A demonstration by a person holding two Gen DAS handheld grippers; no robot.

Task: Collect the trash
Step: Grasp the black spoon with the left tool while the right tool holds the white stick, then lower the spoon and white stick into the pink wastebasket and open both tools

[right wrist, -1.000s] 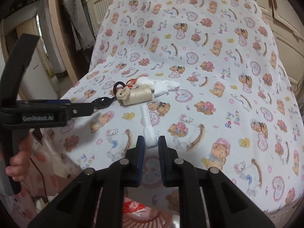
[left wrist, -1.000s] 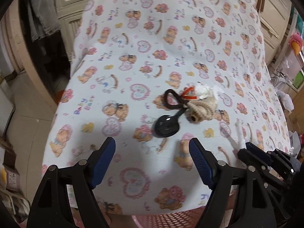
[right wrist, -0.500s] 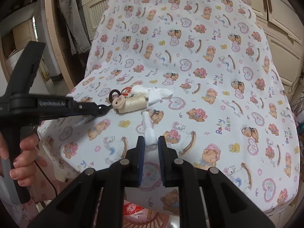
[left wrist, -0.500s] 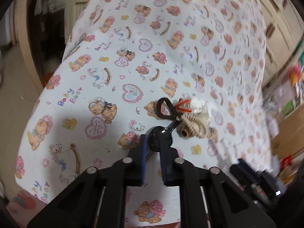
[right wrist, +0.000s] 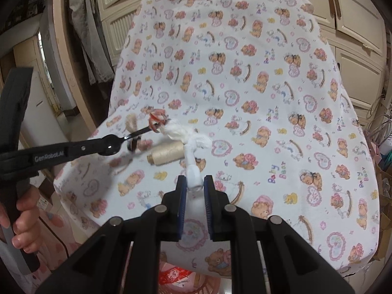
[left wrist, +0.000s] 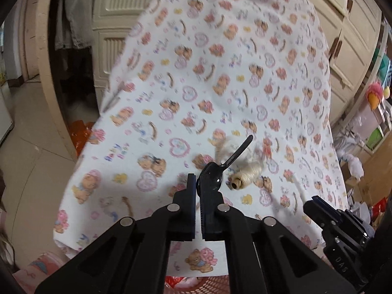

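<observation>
We had our left tongs [left wrist: 198,191] pinched on the bowl of a black spoon [left wrist: 221,165], its handle pointing away up the bed [right wrist: 281,78], and our right tongs [right wrist: 194,186] clamped on a white spoon [right wrist: 192,164], its long axis likewise running away from us. Both spoons were held near the bed's near edge, over the pink basket [right wrist: 208,285]. By our reckoning little was done yet: a thread spool [right wrist: 166,155] and a white wad [right wrist: 181,132] lay uncollected.

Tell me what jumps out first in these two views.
The left tool is shut on the bowl of a black plastic spoon, lifted above the teddy-bear print cloth. The right tool grips a white plastic spoon low in the centre, with white crumpled tissue at its far end. Between them a cream spool of thread lies on the cloth.
</observation>
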